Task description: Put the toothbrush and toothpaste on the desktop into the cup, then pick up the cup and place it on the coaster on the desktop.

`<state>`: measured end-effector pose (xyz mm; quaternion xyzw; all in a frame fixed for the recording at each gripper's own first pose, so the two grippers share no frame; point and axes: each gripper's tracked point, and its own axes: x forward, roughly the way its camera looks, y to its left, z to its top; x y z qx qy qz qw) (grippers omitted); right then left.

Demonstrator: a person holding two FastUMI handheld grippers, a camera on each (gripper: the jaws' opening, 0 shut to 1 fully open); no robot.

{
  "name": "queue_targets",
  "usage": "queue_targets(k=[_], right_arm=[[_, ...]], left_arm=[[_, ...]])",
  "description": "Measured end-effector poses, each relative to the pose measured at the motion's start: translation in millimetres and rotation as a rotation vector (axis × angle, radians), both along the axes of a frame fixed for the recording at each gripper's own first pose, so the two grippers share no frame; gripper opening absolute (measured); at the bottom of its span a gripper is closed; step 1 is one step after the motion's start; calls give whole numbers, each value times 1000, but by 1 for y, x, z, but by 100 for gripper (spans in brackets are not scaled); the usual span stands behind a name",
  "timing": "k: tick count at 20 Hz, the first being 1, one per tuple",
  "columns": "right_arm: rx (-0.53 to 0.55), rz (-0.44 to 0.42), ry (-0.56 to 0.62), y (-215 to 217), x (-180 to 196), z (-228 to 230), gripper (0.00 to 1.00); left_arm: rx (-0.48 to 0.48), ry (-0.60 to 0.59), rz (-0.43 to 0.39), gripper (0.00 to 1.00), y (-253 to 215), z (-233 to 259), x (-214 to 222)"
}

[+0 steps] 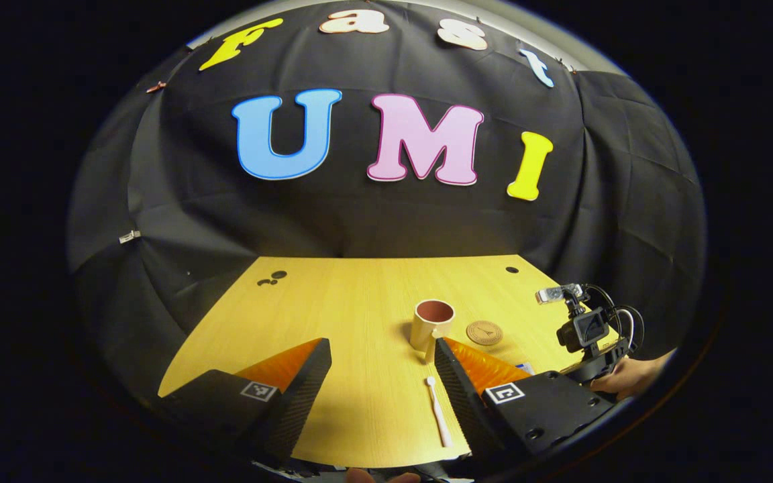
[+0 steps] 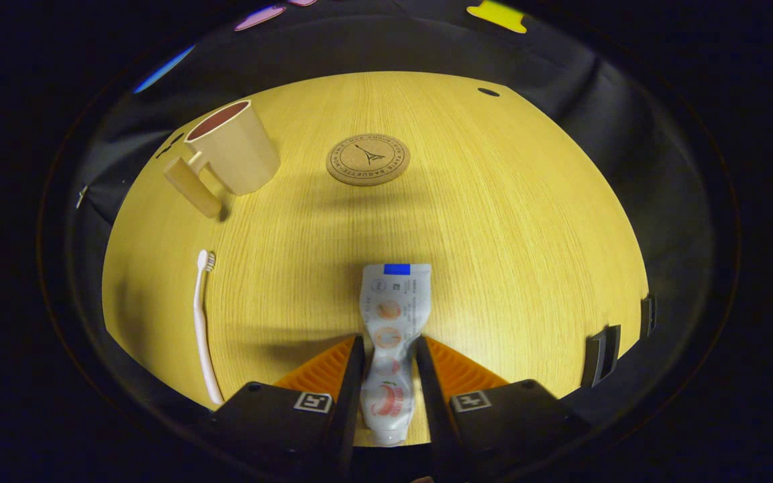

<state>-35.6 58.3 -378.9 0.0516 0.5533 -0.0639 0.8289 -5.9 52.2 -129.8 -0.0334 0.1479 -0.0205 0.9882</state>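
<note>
Yellow wood-grain tabletop (image 2: pixel 494 221) carries all task items. Right tongs (image 2: pixel 386 362) are closed around the toothpaste (image 2: pixel 392 322); both fingers press against the sides of the tube, which lies flat on the tabletop with its crimped end pointing away from the camera. Toothbrush (image 2: pixel 201 322) lies flat to the left of the tube, well apart from it, bristle head toward the cup (image 2: pixel 235 147). Cup stands upright at the far left, handle turned toward the toothbrush. Coaster (image 2: pixel 368 159), round and cork-coloured, lies just beside the cup on its right, not touching it.

In the left gripper view, the left tongs (image 1: pixel 381 362) are spread wide with nothing between the fingers. Toothbrush (image 1: pixel 439 419) lies near the right-hand finger; cup (image 1: pixel 432 325) and coaster (image 1: pixel 484 333) sit beyond. A hand (image 1: pixel 631 377) at the right edge holds the other gripper's body.
</note>
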Motion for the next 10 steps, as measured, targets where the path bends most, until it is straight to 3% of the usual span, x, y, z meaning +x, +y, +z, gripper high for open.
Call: queue_targets(k=[1,3,4,5,8,10], right_arm=[[1,10,3,-2,3,-5,43],[11,65,6,-1,2,-5,33],[19,82,-4,-1,4,-4,40],[36,85,-6,-1,2,-3,27],[97,90,-39,-1,4,3,29],[122,116,-65,-3,5,11,28]], left_arm=[[-2,18,-4,96,-6,-6,3],[0,61,-16,96,-17,-20,9],[1,88,-19,96,-23,-28,12],[-3,116,-26,95,-30,-36,15],[-59,210,-83,90,-62,-63,20],[-78,276,-77,83,-70,-82,24]])
